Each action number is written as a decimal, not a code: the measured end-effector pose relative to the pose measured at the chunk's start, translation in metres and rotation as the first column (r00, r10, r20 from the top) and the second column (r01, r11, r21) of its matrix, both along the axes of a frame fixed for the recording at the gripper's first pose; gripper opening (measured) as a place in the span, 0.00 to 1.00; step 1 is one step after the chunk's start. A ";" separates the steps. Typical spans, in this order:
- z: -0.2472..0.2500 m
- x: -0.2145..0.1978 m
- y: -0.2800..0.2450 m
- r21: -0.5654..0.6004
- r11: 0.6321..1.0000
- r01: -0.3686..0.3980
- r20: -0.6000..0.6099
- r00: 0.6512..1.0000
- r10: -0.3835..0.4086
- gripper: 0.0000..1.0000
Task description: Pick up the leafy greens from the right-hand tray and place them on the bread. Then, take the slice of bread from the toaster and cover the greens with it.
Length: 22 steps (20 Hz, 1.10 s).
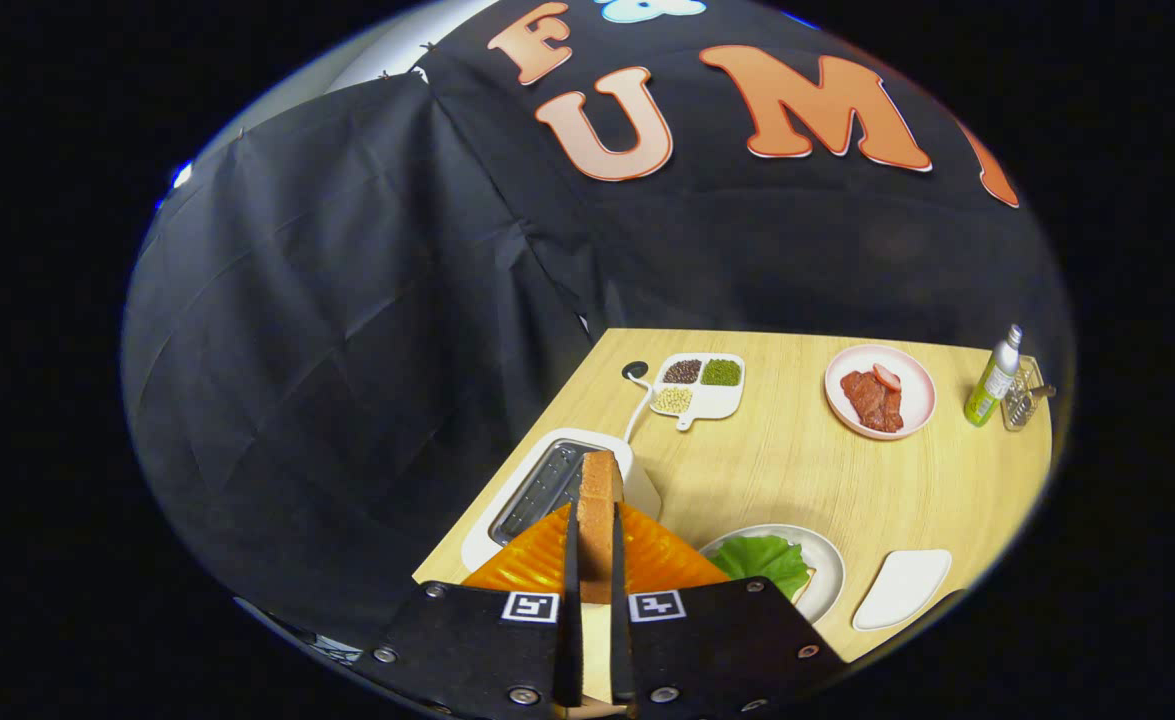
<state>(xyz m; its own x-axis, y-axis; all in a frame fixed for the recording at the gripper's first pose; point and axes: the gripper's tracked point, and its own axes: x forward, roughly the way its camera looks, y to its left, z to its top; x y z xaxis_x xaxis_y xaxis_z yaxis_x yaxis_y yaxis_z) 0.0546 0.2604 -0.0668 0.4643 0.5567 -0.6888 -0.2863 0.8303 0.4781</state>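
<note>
My gripper (595, 535) is shut on a slice of bread (599, 500), held on edge between both fingers and lifted above the white toaster (547, 485), whose slot lies open just ahead and left of the fingers. To the right of the fingers a round plate (827, 570) holds the leafy greens (765, 562), which lie on a slice of bread whose corner shows at their right edge. Right of that plate sits a white tray (902, 588).
Farther back on the wooden table (777, 460) are a white divided dish of beans and seeds (699, 385), a pink plate with meat slices (879, 392), a green spray bottle (992, 380) and a small glass holder (1022, 395). The table's left edge runs beside the toaster.
</note>
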 end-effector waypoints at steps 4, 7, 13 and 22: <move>-0.026 -0.010 -0.021 0.021 1.000 0.010 -0.046 0.999 -0.009 0.11; -0.049 -0.021 -0.031 0.034 0.999 0.008 -0.088 0.996 -0.005 0.11; -0.093 -0.036 -0.048 0.057 0.998 0.008 -0.160 0.987 0.001 0.11; -0.151 -0.044 -0.084 0.007 1.000 -0.002 -0.177 0.984 0.003 0.11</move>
